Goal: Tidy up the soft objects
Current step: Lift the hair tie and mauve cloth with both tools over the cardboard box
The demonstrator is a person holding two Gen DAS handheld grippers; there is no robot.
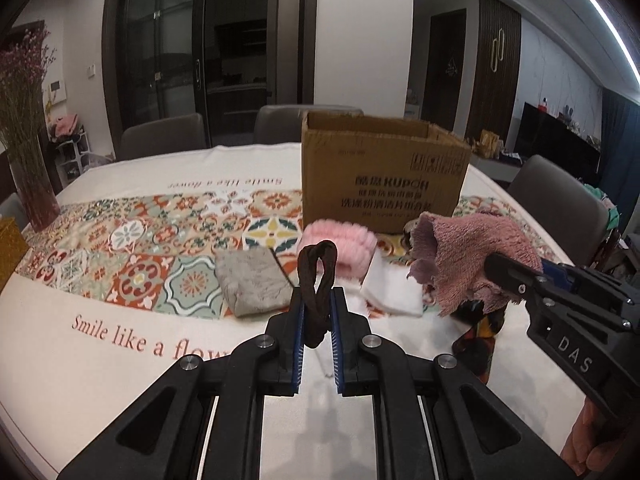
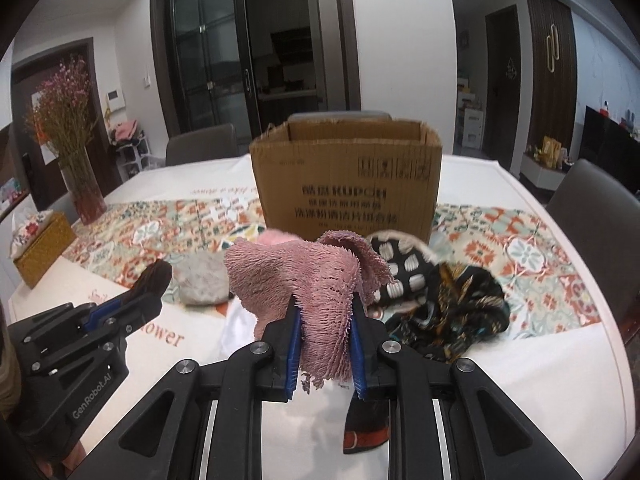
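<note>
Soft things are what I am sorting, and I have one in each set of tongs. My left tongs [image 1: 318,312] are pressed together on a dark brown loop of cloth [image 1: 319,280], which stands up between the pads above the tabletop [image 1: 120,380]. My right tongs [image 2: 325,332] pinch a shaggy pink towel [image 2: 304,284]; its free end flops forward over the tips while the frayed edge hangs down behind.

I hold both pieces clear of the cloth-covered tabletop so they do not drag on the pile, I judge. On the far side stands an open cardboard box [image 2: 348,184], the likely home for everything, and both tongs point toward it.

Lying in front of the box are a folded grey cloth [image 1: 252,280], a fluffy pink piece [image 1: 340,248], a white cloth [image 1: 394,292] and, to the right, a dark patterned scarf [image 2: 460,308] next to a black-and-white checked piece [image 2: 404,268]. A vase of dried flowers [image 2: 80,176] stands far left, well apart.
</note>
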